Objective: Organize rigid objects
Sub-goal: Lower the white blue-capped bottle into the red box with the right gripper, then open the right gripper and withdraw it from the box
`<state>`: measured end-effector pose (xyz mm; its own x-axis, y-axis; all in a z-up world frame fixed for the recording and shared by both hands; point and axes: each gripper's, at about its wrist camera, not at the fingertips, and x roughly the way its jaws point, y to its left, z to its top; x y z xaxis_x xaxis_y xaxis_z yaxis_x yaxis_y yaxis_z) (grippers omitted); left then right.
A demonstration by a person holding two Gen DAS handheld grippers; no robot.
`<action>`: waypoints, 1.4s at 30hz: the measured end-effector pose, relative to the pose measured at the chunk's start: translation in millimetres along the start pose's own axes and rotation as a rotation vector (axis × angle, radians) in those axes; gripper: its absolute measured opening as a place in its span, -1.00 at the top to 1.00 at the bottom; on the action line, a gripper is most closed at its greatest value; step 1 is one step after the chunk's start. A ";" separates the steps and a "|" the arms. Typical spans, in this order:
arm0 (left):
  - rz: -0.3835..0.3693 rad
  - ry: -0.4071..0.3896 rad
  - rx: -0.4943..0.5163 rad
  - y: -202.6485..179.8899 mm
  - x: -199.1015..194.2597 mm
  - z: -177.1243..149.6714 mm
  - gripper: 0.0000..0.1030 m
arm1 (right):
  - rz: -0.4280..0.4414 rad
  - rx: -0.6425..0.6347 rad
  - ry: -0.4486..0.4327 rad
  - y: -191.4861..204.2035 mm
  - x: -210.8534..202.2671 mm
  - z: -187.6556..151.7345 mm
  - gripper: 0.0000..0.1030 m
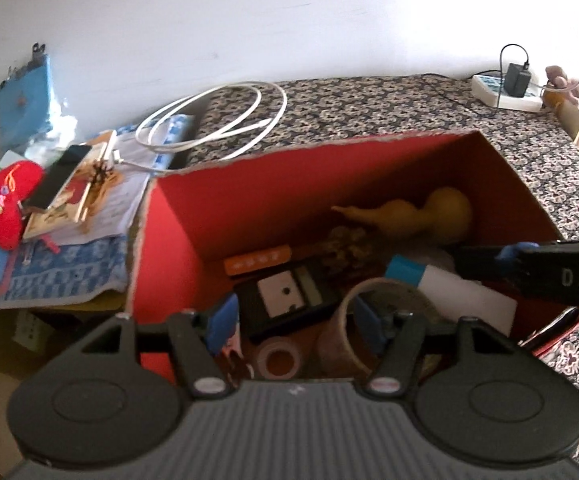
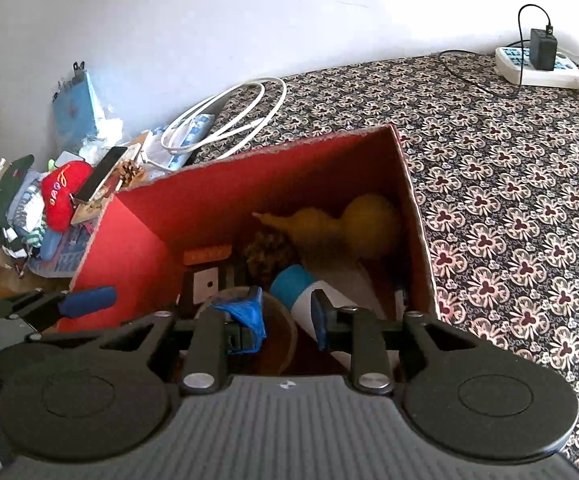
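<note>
A red box [image 1: 217, 216] stands open on a bed cover with a flower pattern [image 2: 509, 208], and I use this box as the landmark.

Inside the box, at its far right corner, lies a yellow gourd [image 2: 345, 224]. Just in front of the gourd is a brown pine cone [image 2: 269, 252]. At the far wall, left of the pine cone, there is a small orange box [image 1: 257, 263], and in front of it a black device with a white label [image 1: 285, 300]. A white bottle with a blue cap [image 2: 297, 284] lies toward the right side. A brown paper cup [image 1: 369, 312] lies on its side near the front of the box, and a roll of tape [image 1: 279, 360] is next to it.

The left gripper [image 1: 295, 320] is over the front of the box. Its jaws stand wide and nothing is between the pads. The right gripper [image 2: 285, 316] is also over the front of the box; its jaws are apart, narrower, and hold nothing.

Outside the box, behind its far wall, a white cable [image 1: 217, 120] lies in a coil. To the left of the box is a red soft toy [image 1: 5, 208]. Far behind the box on the right is a white power strip [image 2: 537, 66].
</note>
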<state>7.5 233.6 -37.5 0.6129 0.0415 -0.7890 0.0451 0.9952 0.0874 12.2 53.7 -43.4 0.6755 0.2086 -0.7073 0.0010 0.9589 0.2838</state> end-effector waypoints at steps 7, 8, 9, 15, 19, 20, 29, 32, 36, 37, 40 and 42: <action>0.035 0.017 -0.013 3.8 -1.5 -5.7 -0.32 | -0.029 0.010 -0.004 1.7 -3.0 -9.5 0.82; 0.040 0.017 -0.013 3.8 -1.5 -6.7 -0.32 | -0.038 0.009 -0.006 1.9 -3.7 -10.7 0.81; 0.043 0.019 -0.016 4.6 -1.9 -7.6 -0.33 | -0.047 0.007 -0.008 2.4 -4.2 -11.6 0.81; 0.046 0.025 -0.032 6.7 -4.8 -11.6 -0.34 | -0.051 0.009 -0.012 0.4 -5.7 -17.7 0.80; 0.052 0.027 -0.041 5.9 -6.9 -13.4 -0.34 | -0.063 0.013 -0.019 1.7 -10.1 -18.7 0.80; 0.053 0.028 -0.043 6.0 -8.0 -14.0 -0.34 | -0.062 0.019 -0.021 1.4 -11.5 -17.9 0.80; 0.090 -0.005 -0.095 11.3 -29.2 -15.1 -0.35 | -0.036 -0.012 -0.064 7.6 -32.3 -15.3 0.78; 0.112 -0.021 -0.118 9.0 -37.1 -12.5 -0.35 | -0.027 -0.039 -0.064 5.2 -38.8 -12.5 0.77; 0.147 -0.016 -0.149 -1.5 -43.0 -9.0 -0.35 | -0.012 -0.043 -0.059 -9.3 -49.5 -10.1 0.76; 0.155 -0.013 -0.154 -6.3 -44.2 -7.7 -0.35 | -0.014 -0.042 -0.061 -14.6 -53.4 -9.9 0.76; 0.160 -0.005 -0.165 -20.5 -46.6 -3.5 -0.36 | -0.028 -0.041 -0.071 -32.2 -64.4 -9.1 0.75; 0.163 -0.005 -0.162 -33.2 -48.5 -1.0 -0.37 | -0.046 -0.036 -0.076 -46.7 -70.9 -8.3 0.74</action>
<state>-24.5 198.7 -2.7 0.6055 0.2025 -0.7696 -0.1819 0.9767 0.1139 -41.8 -4.2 -11.9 0.7296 0.1503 -0.6672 0.0075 0.9737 0.2276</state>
